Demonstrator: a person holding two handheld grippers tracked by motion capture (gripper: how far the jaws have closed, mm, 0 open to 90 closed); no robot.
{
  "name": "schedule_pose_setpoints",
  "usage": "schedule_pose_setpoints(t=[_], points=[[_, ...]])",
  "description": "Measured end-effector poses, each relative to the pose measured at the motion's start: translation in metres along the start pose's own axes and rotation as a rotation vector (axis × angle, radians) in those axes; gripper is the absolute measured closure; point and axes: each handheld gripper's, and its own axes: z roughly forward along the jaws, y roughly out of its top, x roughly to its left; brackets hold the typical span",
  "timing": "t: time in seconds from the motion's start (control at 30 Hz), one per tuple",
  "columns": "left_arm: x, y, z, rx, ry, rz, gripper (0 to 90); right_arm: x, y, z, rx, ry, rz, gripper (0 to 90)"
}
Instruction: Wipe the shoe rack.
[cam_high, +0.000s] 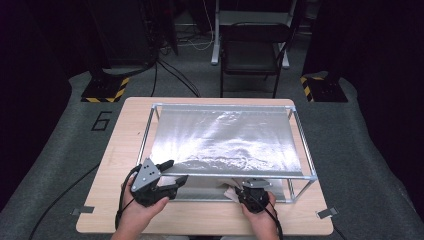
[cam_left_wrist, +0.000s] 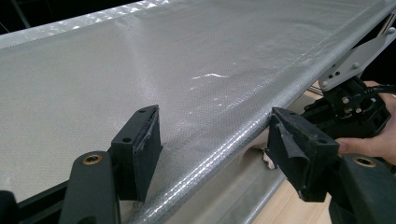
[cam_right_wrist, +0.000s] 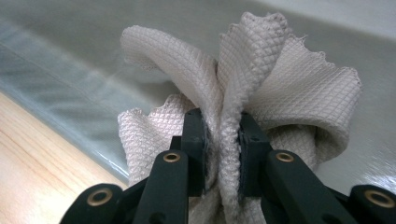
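Pinching a bunched cream cloth, the right gripper had its jaws pressed onto a fold of the waffle-textured fabric, which rose above the jaw tips in loose loops. In the high view the right gripper sat at the near edge of the metal frame, right of centre, with the cloth tucked just under the frame's front rail. The left gripper was at the frame's near left corner, jaws spread apart and gripping nothing; in the left gripper view the left gripper straddled the front hem of the silver mesh sheet. The sheet was stretched flat across the frame. The frame stood on the wooden worktop. Beyond the frame, a black chair stood on the grey floor.
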Motion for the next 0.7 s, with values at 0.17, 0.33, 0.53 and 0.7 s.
schedule_pose_setpoints(t=[0.17,0.33,0.53,0.7], points=[[0.000,0.000,0.000,0.000,0.001,0.000,35.0,0.012,0.006,0.010,0.002,0.034,-0.002,76.8],[0.000,0.000,0.000,-0.001,-0.002,0.003,35.0,0.028,0.012,0.019,0.008,0.062,-0.014,73.3],[0.000,-0.001,-0.001,-0.011,0.003,0.013,35.0,0.030,0.010,0.012,-0.057,0.041,-0.042,59.2],[0.001,-0.001,-0.001,-0.021,0.001,-0.001,35.0,0.029,0.010,-0.006,-0.118,0.053,-0.015,55.8]])
